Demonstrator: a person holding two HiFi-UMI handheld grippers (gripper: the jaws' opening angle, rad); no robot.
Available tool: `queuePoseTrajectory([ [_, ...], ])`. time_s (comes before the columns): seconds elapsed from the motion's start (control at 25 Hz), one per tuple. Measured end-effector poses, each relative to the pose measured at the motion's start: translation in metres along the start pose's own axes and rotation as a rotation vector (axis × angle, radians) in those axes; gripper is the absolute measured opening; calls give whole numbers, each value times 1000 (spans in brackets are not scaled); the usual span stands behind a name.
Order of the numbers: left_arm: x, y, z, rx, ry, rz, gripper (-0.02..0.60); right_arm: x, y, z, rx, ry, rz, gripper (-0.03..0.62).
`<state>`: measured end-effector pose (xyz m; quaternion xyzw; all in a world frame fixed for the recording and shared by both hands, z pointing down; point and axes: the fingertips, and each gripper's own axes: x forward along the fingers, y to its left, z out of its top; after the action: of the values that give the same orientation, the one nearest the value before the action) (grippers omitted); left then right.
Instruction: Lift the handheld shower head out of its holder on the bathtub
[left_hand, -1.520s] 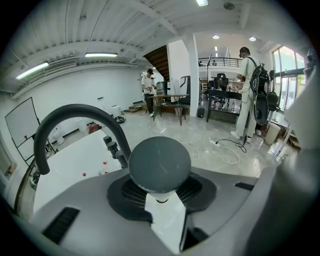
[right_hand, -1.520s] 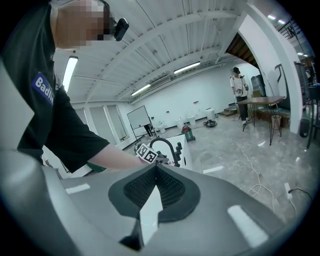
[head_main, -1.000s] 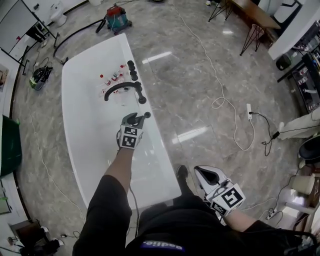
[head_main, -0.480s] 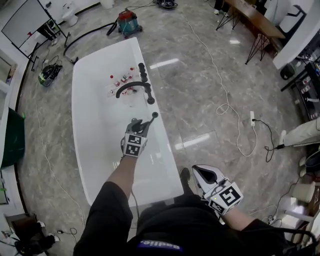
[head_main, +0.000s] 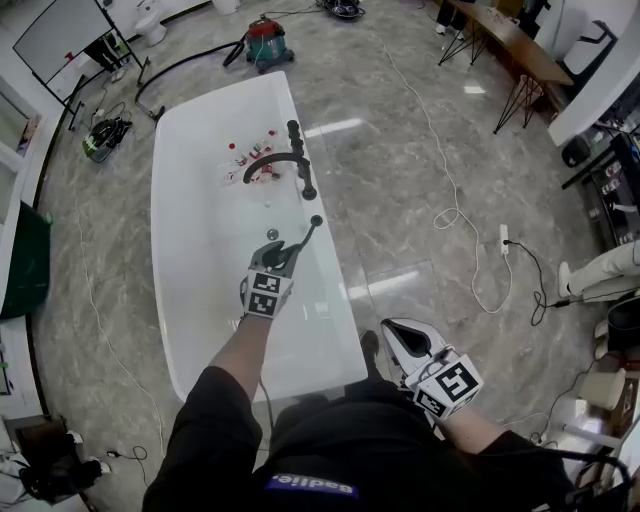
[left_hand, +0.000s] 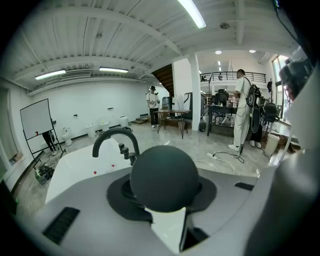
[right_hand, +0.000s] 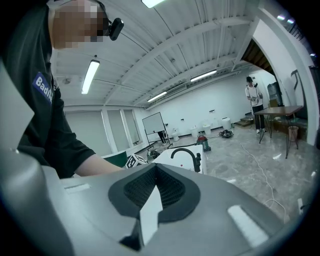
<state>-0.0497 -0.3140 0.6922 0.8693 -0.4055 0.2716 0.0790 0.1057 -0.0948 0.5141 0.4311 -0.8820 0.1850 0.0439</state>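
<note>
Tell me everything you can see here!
white oval bathtub: one, white, middle of floor
curved black tap: one, black, tub's far rim
black knobs: a few, black, beside tap
small red bits: several, red, inside tub
round vacuum cleaner: one, red and teal, beyond tub
white cable: one, white, floor right of tub
black handheld shower head: one, black, in left gripper
left gripper: one, grey, shut on shower head
right gripper: one, grey, shut, by person's waist

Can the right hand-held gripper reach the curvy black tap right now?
Probably not. The right hand-held gripper hangs by the person's hip, off the near end of the bathtub, and the tap stands far up the rim. Nothing blocks it.
</note>
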Motion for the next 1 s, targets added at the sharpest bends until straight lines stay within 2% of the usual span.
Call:
queuePoseTrajectory([
  [0.6,-80,-16,-1,-53,-53,17,129,-1,46,10,-15,-6,42,2],
  [1.0,-138,-18,-17,-104,-87,40,129,10,80,19,-54,-3,83,2],
])
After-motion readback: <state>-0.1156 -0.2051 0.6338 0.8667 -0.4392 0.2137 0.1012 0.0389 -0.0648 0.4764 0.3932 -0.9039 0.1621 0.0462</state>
